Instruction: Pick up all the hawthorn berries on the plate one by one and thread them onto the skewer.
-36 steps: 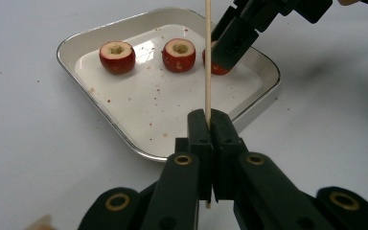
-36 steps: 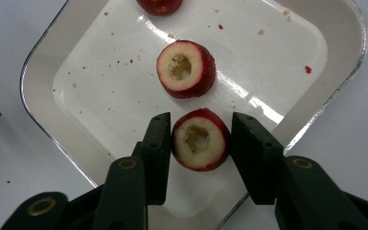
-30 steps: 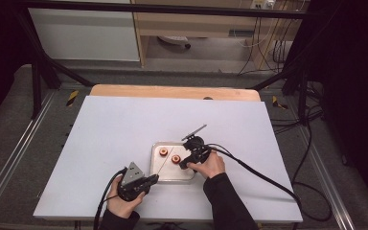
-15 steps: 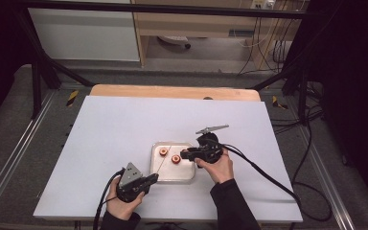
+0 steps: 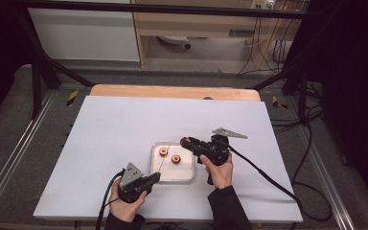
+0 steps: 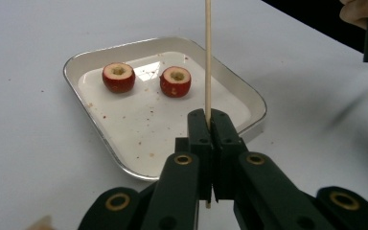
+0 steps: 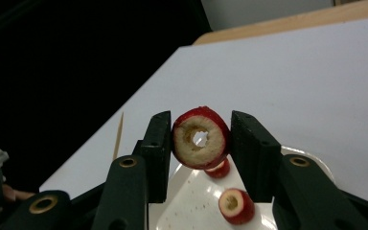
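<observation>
A cored red fruit is clamped between the jaws of the right gripper, held above the white table at about 2 o'clock from a white tray; a hole is seen running straight through its middle. 2 more cored fruits are left lying near each other but apart on the tray, toward its 11 o'clock corner. A thin wooden skewer is pinched upright by the tightly closed jaws of the left gripper, which is held at the tray's 7 o'clock corner, its tip pointed over the tray. Each gripper is carried by 1 hand.
</observation>
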A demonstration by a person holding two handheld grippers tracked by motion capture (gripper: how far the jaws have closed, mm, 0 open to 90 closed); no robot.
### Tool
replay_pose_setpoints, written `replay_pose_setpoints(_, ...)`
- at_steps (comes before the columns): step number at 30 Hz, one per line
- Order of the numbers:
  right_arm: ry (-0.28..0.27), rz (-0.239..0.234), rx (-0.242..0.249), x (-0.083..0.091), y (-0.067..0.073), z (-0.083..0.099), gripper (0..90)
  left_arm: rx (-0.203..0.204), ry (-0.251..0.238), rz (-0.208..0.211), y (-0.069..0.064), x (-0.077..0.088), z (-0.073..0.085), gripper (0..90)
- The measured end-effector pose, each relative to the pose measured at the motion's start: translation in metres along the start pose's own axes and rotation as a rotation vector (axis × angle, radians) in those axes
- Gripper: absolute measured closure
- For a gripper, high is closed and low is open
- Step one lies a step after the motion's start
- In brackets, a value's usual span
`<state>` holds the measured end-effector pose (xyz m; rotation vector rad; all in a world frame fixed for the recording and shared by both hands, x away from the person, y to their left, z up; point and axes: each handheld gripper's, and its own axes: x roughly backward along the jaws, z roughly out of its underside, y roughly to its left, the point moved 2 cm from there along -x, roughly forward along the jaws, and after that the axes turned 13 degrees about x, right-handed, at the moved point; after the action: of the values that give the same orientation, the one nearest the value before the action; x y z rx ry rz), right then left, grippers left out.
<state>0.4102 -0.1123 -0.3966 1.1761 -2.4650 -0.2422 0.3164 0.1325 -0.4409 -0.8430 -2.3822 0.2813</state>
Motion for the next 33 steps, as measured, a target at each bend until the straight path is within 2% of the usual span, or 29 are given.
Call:
replay_pose_setpoints(4, -0.096, -0.003, -0.014, -0.001, 0.002, -0.001, 61.1, 0.009, -0.009, -0.003, -0.003, -0.002, 0.000, 88.6)
replay_pose_setpoints(5, -0.096, -0.003, -0.014, -0.001, 0.002, -0.001, 61.1, 0.015, -0.008, 0.004, -0.004, -0.003, 0.000, 88.6)
replay_pose_setpoints(9, -0.161, -0.002, -0.028, -0.001, 0.004, -0.003, 61.2, 0.012, -0.006, 0.008, -0.007, -0.007, 0.002, 88.6)
replay_pose_setpoints(15, -0.225, -0.002, -0.038, -0.001, 0.005, -0.006, 61.2, 0.008, 0.004, 0.014, -0.011, -0.012, 0.003, 88.6)
replay_pose_setpoints(17, -0.247, -0.006, -0.030, -0.001, 0.005, -0.006, 61.2, 0.007, 0.007, 0.018, -0.012, -0.013, 0.002, 88.6)
replay_pose_setpoints(24, -0.288, -0.025, 0.000, -0.002, 0.008, -0.004, 61.2, 0.014, 0.002, 0.035, -0.018, -0.016, -0.002, 88.5)
replay_pose_setpoints(33, -0.286, -0.052, 0.005, -0.004, 0.010, 0.000, 61.2, 0.018, 0.002, 0.037, -0.018, -0.018, -0.003, 88.6)
